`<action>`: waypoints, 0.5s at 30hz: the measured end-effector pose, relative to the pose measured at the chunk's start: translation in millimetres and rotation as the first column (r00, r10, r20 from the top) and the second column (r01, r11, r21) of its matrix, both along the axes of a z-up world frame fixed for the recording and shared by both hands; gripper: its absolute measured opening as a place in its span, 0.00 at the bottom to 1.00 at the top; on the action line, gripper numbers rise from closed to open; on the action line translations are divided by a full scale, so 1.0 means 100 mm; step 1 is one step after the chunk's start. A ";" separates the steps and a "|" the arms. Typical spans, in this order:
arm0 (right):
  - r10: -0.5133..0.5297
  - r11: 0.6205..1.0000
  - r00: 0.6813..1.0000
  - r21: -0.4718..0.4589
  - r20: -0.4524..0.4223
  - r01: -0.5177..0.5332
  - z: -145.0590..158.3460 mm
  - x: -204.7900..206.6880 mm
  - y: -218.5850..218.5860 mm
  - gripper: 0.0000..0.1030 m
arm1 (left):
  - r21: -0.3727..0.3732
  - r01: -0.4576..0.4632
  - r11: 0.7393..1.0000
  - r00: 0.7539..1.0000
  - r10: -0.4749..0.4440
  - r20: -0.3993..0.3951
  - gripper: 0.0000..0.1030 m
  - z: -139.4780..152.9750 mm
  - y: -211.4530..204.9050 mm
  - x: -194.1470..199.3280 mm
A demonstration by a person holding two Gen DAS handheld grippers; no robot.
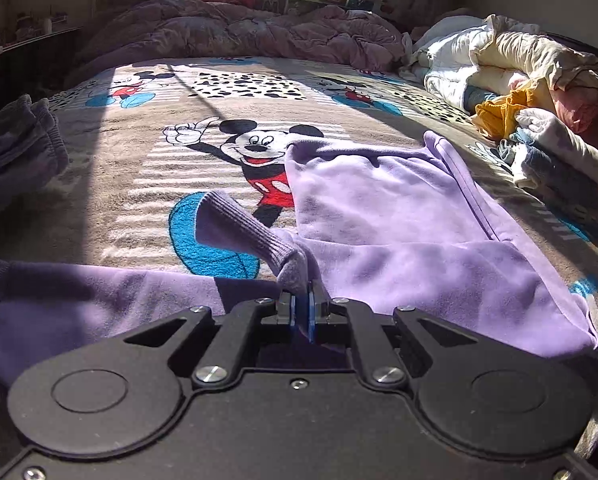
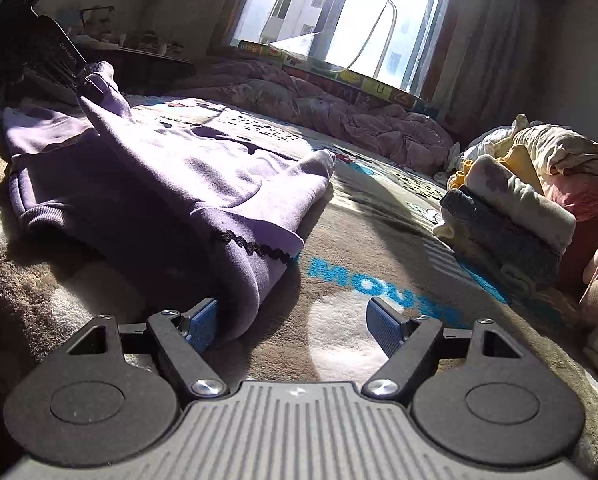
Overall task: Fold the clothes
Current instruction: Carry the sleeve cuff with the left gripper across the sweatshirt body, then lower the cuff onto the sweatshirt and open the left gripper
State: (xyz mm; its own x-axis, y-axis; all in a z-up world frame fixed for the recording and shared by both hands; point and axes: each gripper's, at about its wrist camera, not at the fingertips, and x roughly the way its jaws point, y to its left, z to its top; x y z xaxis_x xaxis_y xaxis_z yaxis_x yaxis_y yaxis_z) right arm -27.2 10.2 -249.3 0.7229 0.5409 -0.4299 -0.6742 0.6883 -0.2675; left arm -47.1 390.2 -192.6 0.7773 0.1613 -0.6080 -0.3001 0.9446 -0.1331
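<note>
Sleeve fold under way on the lilac sweatshirt

On the cartoon-mouse blanket (image 1: 219, 92) covering the bed lies the lilac sweatshirt (image 1: 399, 208); the left gripper (image 1: 302, 312) has its jaws pinched tight on the ribbed sleeve cuff (image 1: 243, 228), judged ready to be carried across the body and laid flat. The right gripper (image 2: 295, 320) rests at the hem with jaws wide, holding nothing; the left pad sits just beside a fabric fold. Next it probably needs to clamp that hem. A stack of folded clothes (image 2: 511, 216) waits right.

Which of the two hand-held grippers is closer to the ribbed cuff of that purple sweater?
Left. The left hand-held gripper is shut on the sleeve right at the cuff. The right hand-held gripper stands open at the sweater's other edge.
</note>
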 end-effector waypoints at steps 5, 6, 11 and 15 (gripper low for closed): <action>0.081 0.990 0.997 0.114 -0.016 -0.079 0.19 -0.14 -0.22 0.74 | -0.014 0.007 1.000 1.000 -0.007 0.030 0.05 -0.02 0.04 -0.07; 0.085 0.986 0.996 0.147 -0.018 -0.081 0.22 -0.11 -0.22 0.70 | -0.012 0.007 1.000 0.999 -0.006 0.036 0.05 -0.01 0.03 -0.09; 0.097 0.965 0.994 0.251 -0.059 -0.079 0.33 0.17 -0.09 0.55 | 0.017 0.002 1.000 0.998 -0.003 0.064 0.05 0.01 -0.02 -0.15; 0.160 0.970 0.985 0.194 -0.058 -0.146 0.24 0.34 0.25 0.49 | 0.035 -0.007 0.999 1.000 0.008 -0.009 0.08 -0.15 -0.01 -0.05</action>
State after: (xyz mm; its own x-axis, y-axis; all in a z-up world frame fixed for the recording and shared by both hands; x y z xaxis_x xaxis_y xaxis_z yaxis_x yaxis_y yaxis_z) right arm 6.9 35.3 -225.0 0.5953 0.7191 -0.3585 -0.7886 0.6083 -0.0893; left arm -51.8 389.6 -207.6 0.7704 0.1887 -0.6090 -0.3083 0.9464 -0.0968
